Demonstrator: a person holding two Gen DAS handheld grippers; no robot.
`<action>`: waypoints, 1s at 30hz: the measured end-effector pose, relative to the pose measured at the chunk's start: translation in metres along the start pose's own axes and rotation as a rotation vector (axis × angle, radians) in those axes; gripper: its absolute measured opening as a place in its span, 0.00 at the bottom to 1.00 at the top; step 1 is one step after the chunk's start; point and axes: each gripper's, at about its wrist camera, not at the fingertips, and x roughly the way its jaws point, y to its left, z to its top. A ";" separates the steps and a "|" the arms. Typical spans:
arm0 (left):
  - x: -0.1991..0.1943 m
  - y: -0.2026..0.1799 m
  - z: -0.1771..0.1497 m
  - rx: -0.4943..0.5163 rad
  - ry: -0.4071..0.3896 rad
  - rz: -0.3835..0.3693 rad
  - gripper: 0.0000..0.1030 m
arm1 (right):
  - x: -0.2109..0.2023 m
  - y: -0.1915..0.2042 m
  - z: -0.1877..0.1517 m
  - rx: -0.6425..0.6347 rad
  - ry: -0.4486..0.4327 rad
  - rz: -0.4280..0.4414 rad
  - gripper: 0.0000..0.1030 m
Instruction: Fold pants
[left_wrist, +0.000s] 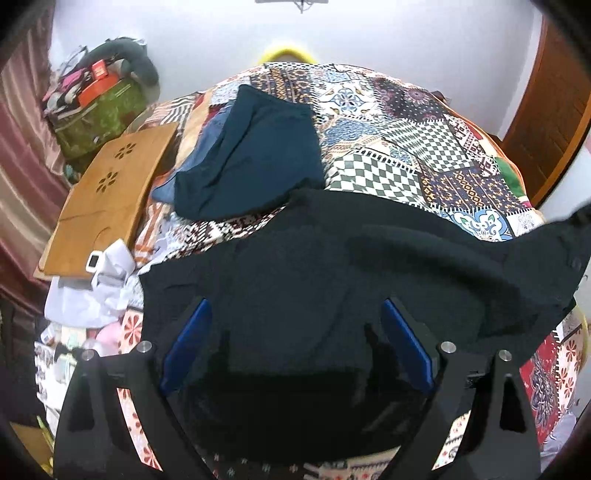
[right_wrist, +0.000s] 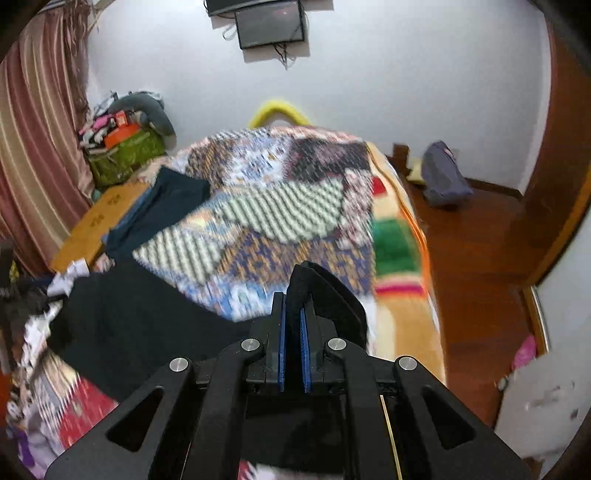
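The black pants (left_wrist: 332, 273) lie spread over the patterned bedspread (left_wrist: 406, 147) in the left wrist view, with one part lifted off toward the right edge. My left gripper (left_wrist: 295, 310) is open, its blue pads (left_wrist: 192, 336) wide apart over the black fabric. In the right wrist view, my right gripper (right_wrist: 293, 306) is shut on a fold of the black pants (right_wrist: 325, 291), held above the bed; the rest of the pants (right_wrist: 140, 325) trails down to the left. This view is motion-blurred.
Folded dark teal pants (left_wrist: 255, 155) lie on the bed farther back, over a blue garment. A wooden lap tray (left_wrist: 107, 192) sits at the bed's left, with white cloth (left_wrist: 96, 291) near it. A cluttered green bag (left_wrist: 99, 114) stands by the curtain. Wooden floor (right_wrist: 472, 280) lies right of the bed.
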 end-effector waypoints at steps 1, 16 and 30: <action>-0.003 0.004 -0.003 -0.011 -0.001 0.004 0.90 | 0.000 -0.003 -0.012 0.007 0.014 -0.006 0.06; -0.009 0.087 -0.052 -0.275 0.063 -0.007 0.91 | 0.015 -0.023 -0.125 0.240 0.138 -0.096 0.12; 0.020 0.137 -0.095 -0.605 0.196 -0.322 0.90 | -0.011 0.036 -0.080 0.025 -0.044 -0.189 0.47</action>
